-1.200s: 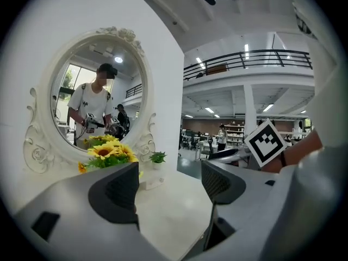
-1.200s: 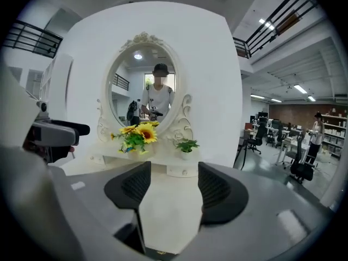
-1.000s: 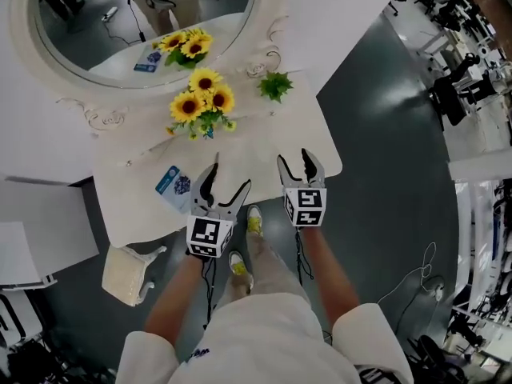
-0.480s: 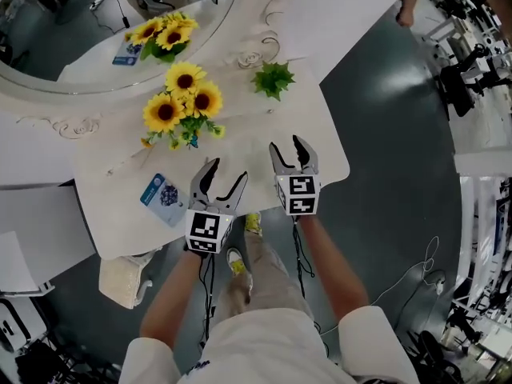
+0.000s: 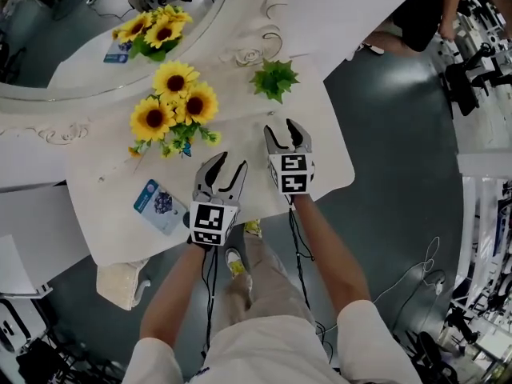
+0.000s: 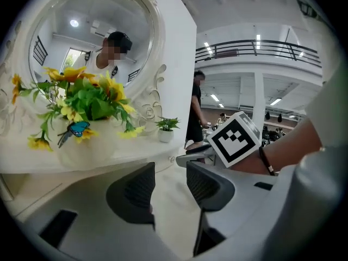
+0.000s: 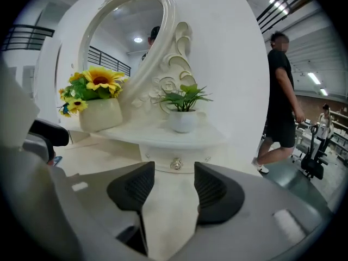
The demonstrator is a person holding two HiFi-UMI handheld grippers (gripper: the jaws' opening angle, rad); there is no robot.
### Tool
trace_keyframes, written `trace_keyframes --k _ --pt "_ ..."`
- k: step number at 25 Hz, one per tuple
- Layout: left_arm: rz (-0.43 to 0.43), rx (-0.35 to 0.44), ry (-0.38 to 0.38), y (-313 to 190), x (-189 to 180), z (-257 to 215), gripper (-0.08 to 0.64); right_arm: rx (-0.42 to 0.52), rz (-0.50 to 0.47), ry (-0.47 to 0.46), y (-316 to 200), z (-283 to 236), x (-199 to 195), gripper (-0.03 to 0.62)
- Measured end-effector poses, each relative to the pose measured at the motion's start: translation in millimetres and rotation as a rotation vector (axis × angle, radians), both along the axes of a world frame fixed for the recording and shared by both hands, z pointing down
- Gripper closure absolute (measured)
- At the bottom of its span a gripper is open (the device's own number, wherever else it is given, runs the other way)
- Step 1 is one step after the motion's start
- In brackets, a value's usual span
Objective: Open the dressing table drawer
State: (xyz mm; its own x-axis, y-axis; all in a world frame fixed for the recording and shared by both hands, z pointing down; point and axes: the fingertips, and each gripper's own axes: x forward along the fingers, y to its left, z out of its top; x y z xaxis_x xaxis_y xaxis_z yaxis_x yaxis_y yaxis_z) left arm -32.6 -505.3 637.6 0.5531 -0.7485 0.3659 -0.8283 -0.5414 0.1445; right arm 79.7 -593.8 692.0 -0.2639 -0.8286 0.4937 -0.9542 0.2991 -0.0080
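Observation:
The cream dressing table (image 5: pixel 112 222) has a small shut drawer under its raised shelf, with a round metal knob (image 7: pixel 175 165) that also shows in the left gripper view (image 6: pixel 171 159). My right gripper (image 7: pixel 174 181) points straight at that knob from a short distance. Its jaws are closing, with nothing between them. My left gripper (image 6: pixel 170 173) hovers over the table top beside the right one. Its jaws are also closing, with nothing between them. In the head view the left gripper (image 5: pixel 222 169) and right gripper (image 5: pixel 288 134) are both above the table's front part.
A vase of sunflowers (image 5: pixel 172 102) and a small potted plant (image 5: pixel 274 78) stand before the oval mirror (image 5: pixel 80 38). A blue card (image 5: pixel 158 205) lies on the table top at the left. A cream stool (image 5: pixel 120 282) is below the table. A person (image 7: pixel 283 97) walks at the right.
Both grippers have moved forward over the table top toward the mirror and have sunk lower. The left jaws have narrowed clearly, the right ones slightly.

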Motion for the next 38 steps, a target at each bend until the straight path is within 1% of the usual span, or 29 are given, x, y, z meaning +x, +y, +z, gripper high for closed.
trace_keyframes --k 4,10,11,14,18,21,27,28,29,34,38 --pt "-0.013 -0.015 -0.005 -7 -5 15 0.416 -0.018 -0.007 0.019 -17 16 -5 0.357" --pt "-0.034 -0.034 -0.007 -16 -12 27 0.531 -0.031 -0.012 0.032 -28 31 -7 0.377" --pt "-0.037 -0.037 -0.006 -18 -14 29 0.541 -0.029 -0.013 0.031 -29 33 -9 0.382" --pt "-0.043 -0.050 -0.007 -19 -16 36 0.551 -0.023 -0.010 0.019 -33 35 -12 0.387" --pt "-0.042 -0.064 -0.001 -18 -15 38 0.551 -0.013 -0.010 0.027 -39 35 -14 0.397" --pt "-0.037 -0.073 -0.001 -13 -15 40 0.551 -0.001 -0.006 0.039 -42 33 -16 0.422" --pt "-0.044 -0.091 -0.012 -5 -17 46 0.551 -0.003 0.008 0.064 -43 34 -14 0.449" --pt "-0.045 -0.092 -0.014 -5 -17 46 0.551 -0.004 0.011 0.069 -43 35 -13 0.479" --pt "-0.046 -0.093 -0.015 -4 -17 46 0.551 -0.004 0.012 0.073 -43 36 -13 0.483" --pt "-0.043 -0.098 -0.017 -1 -15 45 0.551 0.009 0.012 0.071 -42 36 -14 0.486" --pt "-0.039 -0.098 -0.013 3 -12 45 0.551 -0.005 0.021 0.082 -41 39 -12 0.486"
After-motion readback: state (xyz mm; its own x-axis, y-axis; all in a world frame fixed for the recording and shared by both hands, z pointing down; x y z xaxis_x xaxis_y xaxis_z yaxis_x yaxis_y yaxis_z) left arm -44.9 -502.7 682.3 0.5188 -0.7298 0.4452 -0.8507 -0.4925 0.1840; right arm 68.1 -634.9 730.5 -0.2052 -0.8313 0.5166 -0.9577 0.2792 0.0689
